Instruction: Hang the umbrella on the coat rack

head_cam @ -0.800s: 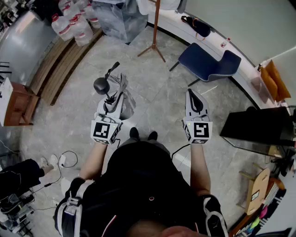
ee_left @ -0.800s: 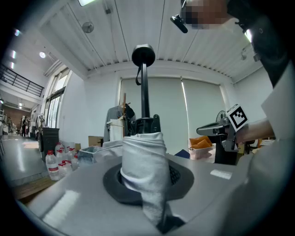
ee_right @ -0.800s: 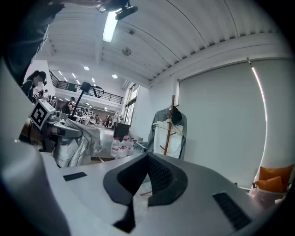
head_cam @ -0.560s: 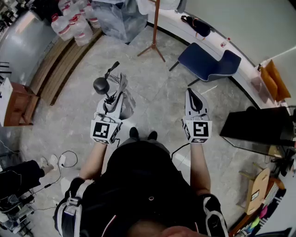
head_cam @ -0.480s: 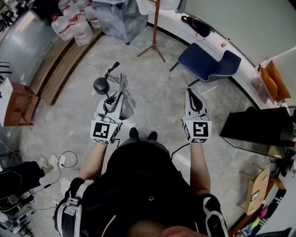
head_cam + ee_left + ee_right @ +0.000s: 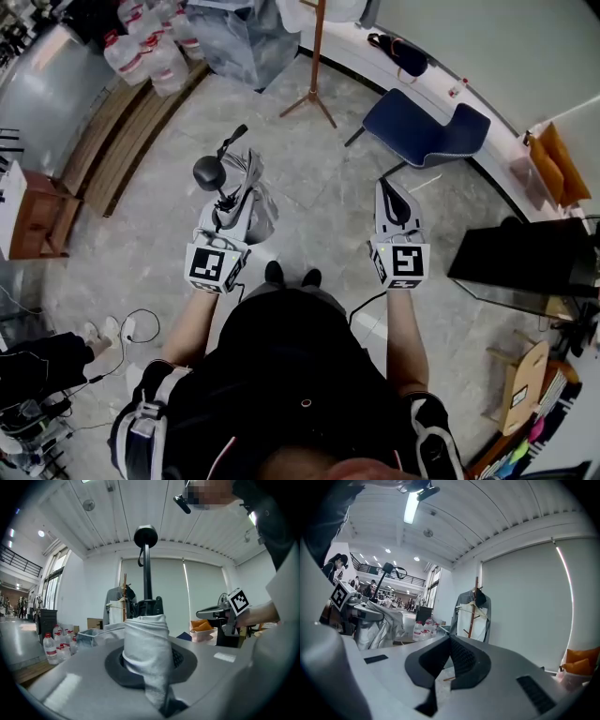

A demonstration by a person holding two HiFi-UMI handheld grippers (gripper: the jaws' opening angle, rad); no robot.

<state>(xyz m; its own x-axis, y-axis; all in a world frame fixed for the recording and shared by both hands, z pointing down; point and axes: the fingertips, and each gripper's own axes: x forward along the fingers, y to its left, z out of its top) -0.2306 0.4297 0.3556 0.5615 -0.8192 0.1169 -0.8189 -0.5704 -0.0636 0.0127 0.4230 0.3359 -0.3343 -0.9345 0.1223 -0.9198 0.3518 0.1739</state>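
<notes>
The person is standing on a grey stone floor (image 6: 319, 197) and is holding both tools out in front of the body, almost level. The left gripper (image 6: 225, 211) is gripping the folded umbrella (image 6: 248, 197): in the left gripper view its jaws are standing only a little apart and are pressing on the bunched grey cloth of the umbrella (image 6: 145, 639) from both sides, at the left gripper (image 6: 146, 667) tips. The black shaft is rising upright out of the cloth and is ending in a round black handle (image 6: 146, 536), which in the head view is showing as a dark knob (image 6: 207, 172) just beyond the gripper, with a short strap beside it. The right gripper (image 6: 388, 192) is holding nothing; in the right gripper view the dark pads of the right gripper (image 6: 450, 641) are meeting at their tips with nothing between them. The coat rack (image 6: 317, 56), a wooden pole on spread legs, is standing farther ahead near the wall, well apart from the umbrella, and clothes are hanging on the coat rack (image 6: 476, 606). A blue chair (image 6: 422, 127) is standing to the right of the rack, and a group of water bottles (image 6: 145, 52) is standing to its left.
</notes>
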